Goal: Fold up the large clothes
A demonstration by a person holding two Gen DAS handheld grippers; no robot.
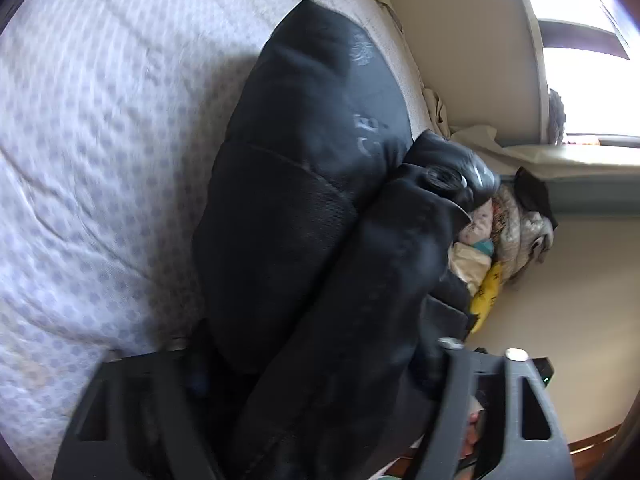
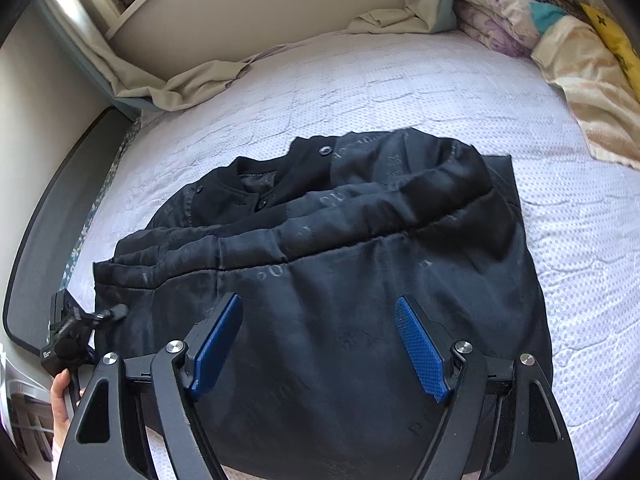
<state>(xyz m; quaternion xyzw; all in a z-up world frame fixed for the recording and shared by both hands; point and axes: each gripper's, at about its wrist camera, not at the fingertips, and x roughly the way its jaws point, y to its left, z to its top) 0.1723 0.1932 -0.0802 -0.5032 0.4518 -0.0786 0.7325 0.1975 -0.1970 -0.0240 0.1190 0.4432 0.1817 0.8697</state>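
We are midway through folding the black jacket [image 2: 320, 264], which lies on the mattress [image 2: 400, 80] toward its near edge, collar and snap buttons pointing to the far side. Both sleeves appear already drawn in across the body as long rolls, so we judge the side folds done and the crosswise fold to come.

Our left claw [image 1: 312, 392] has padded black fabric bunched between its fingers at the left end of the jacket. The pads are buried in cloth, so we cannot tell whether they are pinching it or only straddling it. Our right claw [image 2: 320, 344] hovers over the hem with its blue pads [image 2: 420, 344] spread wide and nothing between them.

Next, we think, the left must secure a firm bite on its end while the right comes down to take the hem, so both can carry the lower half over toward the collar. The padding is thick and slippery-looking; a shallow bite may catch only the top layer.

The mattress wears a white quilted cover with small dots. Folded quilts [image 2: 520, 20] and a yellow cushion [image 2: 616, 36] sit at its far right corner, a loose beige sheet [image 2: 192, 84] along the far edge under a window ledge.
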